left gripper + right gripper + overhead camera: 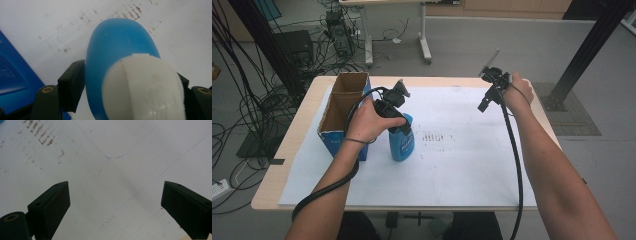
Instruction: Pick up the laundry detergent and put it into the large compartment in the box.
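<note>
A blue plastic bottle (402, 144) with a white cap stands upright on the white paper, just right of the box. My left gripper (399, 125) comes down on it from above and is shut on its upper body. In the left gripper view the left pad (72, 85) presses the blue bottle (117, 42) wall, while the white cap (145, 87) hides most of the right pad. My right gripper (484, 104) hangs above the far right part of the paper. Its jaws stand wide apart in the right gripper view (115, 202), with nothing between them.
An open cardboard box (343, 107) with a blue outside (12, 80) stands at the table's left, close to the bottle. White paper (462, 165) with faint brown marks (42, 135) covers the wooden table (292, 150). Cables and desk legs lie on the floor beyond.
</note>
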A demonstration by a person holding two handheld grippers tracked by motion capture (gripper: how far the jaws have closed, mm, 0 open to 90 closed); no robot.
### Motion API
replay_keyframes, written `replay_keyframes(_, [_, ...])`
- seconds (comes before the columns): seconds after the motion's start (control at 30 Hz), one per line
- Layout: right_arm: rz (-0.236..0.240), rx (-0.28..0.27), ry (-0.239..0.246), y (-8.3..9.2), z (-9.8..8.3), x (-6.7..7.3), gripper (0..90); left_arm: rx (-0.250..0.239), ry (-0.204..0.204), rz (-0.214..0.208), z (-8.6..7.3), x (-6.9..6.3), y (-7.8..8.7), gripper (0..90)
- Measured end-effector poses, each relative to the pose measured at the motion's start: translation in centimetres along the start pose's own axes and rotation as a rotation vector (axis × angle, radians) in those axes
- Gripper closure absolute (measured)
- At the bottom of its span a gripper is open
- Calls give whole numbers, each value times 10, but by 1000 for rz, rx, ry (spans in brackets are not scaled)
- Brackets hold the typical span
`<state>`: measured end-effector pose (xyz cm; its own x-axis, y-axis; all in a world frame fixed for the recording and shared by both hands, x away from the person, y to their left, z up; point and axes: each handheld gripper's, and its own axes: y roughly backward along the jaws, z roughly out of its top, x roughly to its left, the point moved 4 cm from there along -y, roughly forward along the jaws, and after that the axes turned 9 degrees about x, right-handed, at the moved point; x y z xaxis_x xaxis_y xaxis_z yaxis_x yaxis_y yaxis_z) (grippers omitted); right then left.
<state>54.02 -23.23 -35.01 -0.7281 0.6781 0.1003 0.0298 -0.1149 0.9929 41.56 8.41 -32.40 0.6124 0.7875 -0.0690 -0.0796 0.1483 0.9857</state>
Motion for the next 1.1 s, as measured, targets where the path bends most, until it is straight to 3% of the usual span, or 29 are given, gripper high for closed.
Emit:
replay_keyframes(0.13, [0,-1,2,0,0,0,83,-1,0,-12,0,-1,0,351])
replay_keyframes(0.5, [-1,5,-2,0,-1,0,83,12,9,22,0,-4,2,373])
replay_keyframes(1.1, [-1,6,1,0,0,1,83,29,14,34,1,-5,2,376])
